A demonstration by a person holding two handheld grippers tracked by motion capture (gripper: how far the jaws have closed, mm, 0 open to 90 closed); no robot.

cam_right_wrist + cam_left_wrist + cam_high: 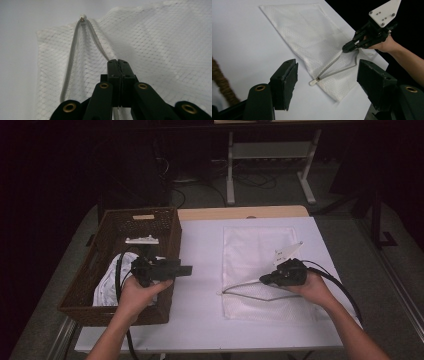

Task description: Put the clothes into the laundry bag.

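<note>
A white mesh bag (255, 255) lies flat on the white table cover, its zipper gaping along the near side. The zipper pull (313, 82) rests at the bag's left corner. My right gripper (262, 280) is shut on the upper zipper edge and holds it slightly above the lower edge; in the right gripper view the jaws (117, 61) meet on the grey zipper tape over the mesh bag (162, 50). My left gripper (187, 269) hovers at the basket's right rim, pointing toward the mesh bag (312, 37). It stands open (327, 72) with nothing between its fingers.
A dark wicker basket (107, 227) sits at the table's left with a white cloth (107, 285) inside. Bare white cover (200, 310) runs between basket and bag. The table's wooden edge (240, 212) shows at the back, with a metal frame on the floor beyond.
</note>
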